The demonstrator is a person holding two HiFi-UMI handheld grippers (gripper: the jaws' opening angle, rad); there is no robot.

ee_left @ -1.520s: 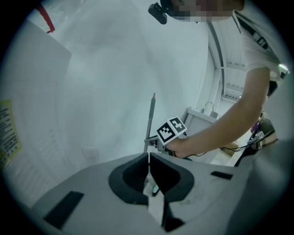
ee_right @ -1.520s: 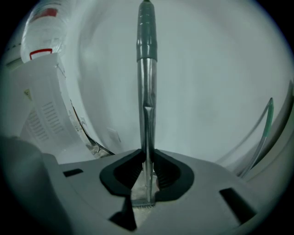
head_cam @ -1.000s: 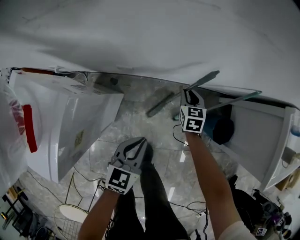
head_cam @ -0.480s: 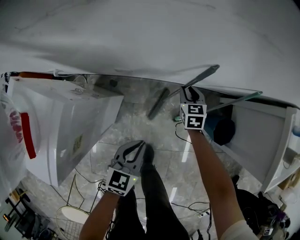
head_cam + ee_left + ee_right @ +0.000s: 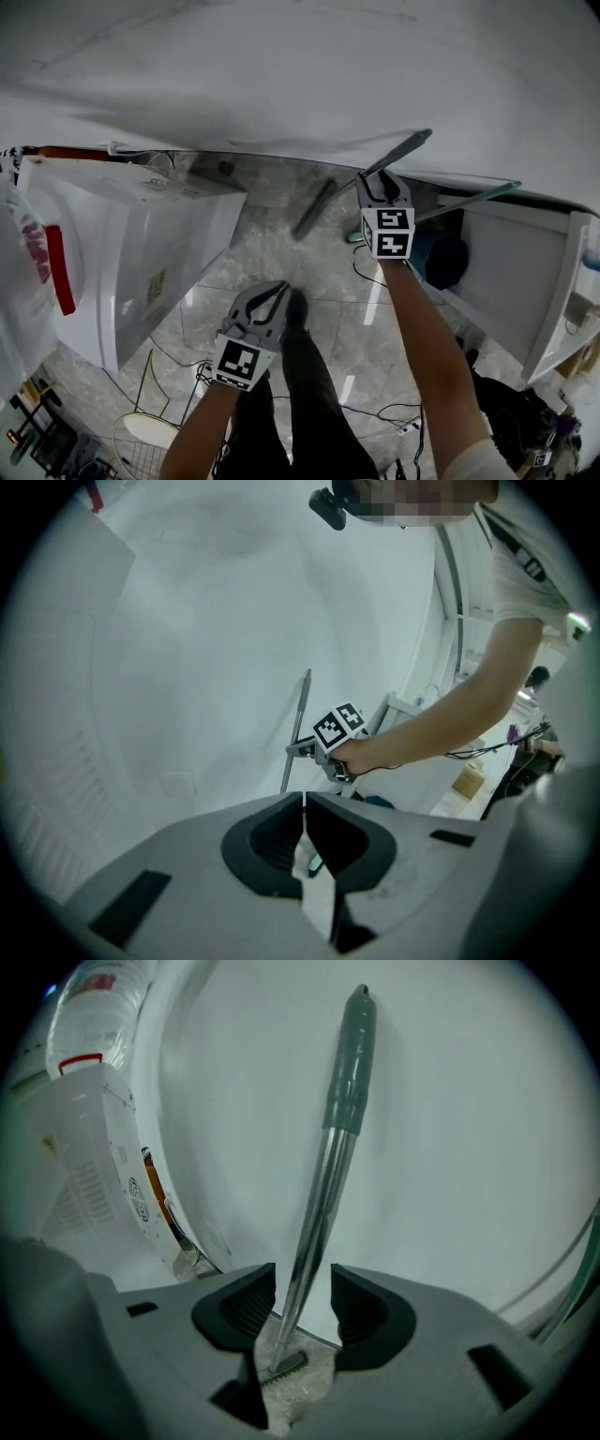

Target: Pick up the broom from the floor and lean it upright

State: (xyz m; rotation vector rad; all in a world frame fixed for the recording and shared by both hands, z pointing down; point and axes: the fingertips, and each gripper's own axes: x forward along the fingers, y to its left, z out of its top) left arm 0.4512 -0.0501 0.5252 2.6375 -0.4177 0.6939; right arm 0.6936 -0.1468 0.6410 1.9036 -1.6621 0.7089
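Note:
The broom stands tilted with its green grip (image 5: 412, 146) up against the white wall (image 5: 281, 75) and its head (image 5: 314, 208) on the marble floor. Its metal handle (image 5: 323, 1194) runs up between the jaws of my right gripper (image 5: 303, 1302), which are opening; gaps show on both sides and the pads do not press it. The head view has that gripper (image 5: 380, 184) at the handle's lower part. My left gripper (image 5: 275, 295) hangs lower over the floor, away from the broom. Its jaws (image 5: 304, 808) are shut with nothing between them.
A white appliance (image 5: 141, 244) stands at the left. A white cabinet (image 5: 525, 272) stands at the right, with a dark object under it. Cables (image 5: 367, 279) trail across the floor. A wire stand (image 5: 141, 436) is near my legs (image 5: 309, 375).
The broom's head has swung a little steeper on the floor and the right gripper has shifted slightly along the handle. The left gripper has stayed put.

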